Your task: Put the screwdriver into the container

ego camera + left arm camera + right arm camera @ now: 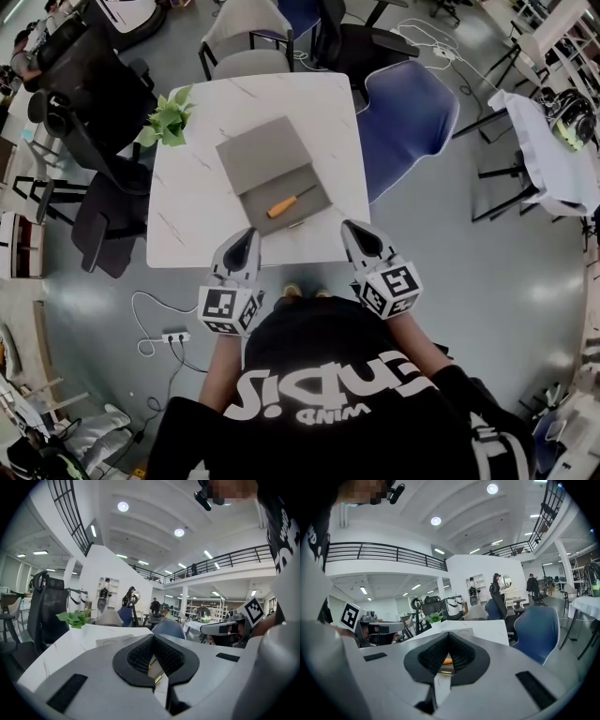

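A screwdriver [286, 202] with an orange handle lies inside the open grey container [312, 210] on the white table [197, 206]. The container's lid [262, 153] lies folded back behind it. My left gripper [246, 246] hovers at the table's front edge, just left of the container, jaws shut on nothing. On the other side my right gripper [354, 234] sits at the same edge, also shut and empty. In the right gripper view a sliver of the orange handle [447, 660] shows through the gap behind the shut jaws.
A small green plant [169, 117] stands at the table's far left corner. A blue chair [405, 117] is on the right side, black chairs [103, 225] on the left. A power strip [173, 336] and cable lie on the floor.
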Available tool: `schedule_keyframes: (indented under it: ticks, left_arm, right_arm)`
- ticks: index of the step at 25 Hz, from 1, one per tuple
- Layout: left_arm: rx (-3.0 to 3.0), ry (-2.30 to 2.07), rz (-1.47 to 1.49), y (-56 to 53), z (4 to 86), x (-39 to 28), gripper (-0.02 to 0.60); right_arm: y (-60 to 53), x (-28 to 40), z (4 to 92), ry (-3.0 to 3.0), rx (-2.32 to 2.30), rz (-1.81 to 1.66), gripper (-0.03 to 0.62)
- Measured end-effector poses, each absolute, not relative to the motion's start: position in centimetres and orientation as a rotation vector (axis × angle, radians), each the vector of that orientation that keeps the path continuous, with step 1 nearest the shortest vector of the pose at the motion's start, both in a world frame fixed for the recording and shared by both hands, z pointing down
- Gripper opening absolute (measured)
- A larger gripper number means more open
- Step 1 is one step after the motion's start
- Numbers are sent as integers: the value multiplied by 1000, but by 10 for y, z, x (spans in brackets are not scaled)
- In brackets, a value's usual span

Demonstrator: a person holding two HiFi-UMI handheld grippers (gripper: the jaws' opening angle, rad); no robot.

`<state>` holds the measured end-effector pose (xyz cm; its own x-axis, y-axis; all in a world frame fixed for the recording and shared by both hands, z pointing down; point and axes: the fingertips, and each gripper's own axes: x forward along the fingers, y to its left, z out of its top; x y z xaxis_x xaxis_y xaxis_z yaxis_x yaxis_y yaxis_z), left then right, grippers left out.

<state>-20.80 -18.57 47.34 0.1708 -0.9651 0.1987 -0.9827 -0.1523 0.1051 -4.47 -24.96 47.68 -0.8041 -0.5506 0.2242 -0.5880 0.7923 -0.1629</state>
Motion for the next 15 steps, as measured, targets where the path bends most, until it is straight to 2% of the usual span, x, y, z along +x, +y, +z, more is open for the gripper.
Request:
schedule_keyframes:
  ticks: [15]
  left_arm:
    - [2218, -1875, 150, -184, 484, -208, 14]
  right_arm:
    - [-248, -45, 480, -2811, 911, 352, 12]
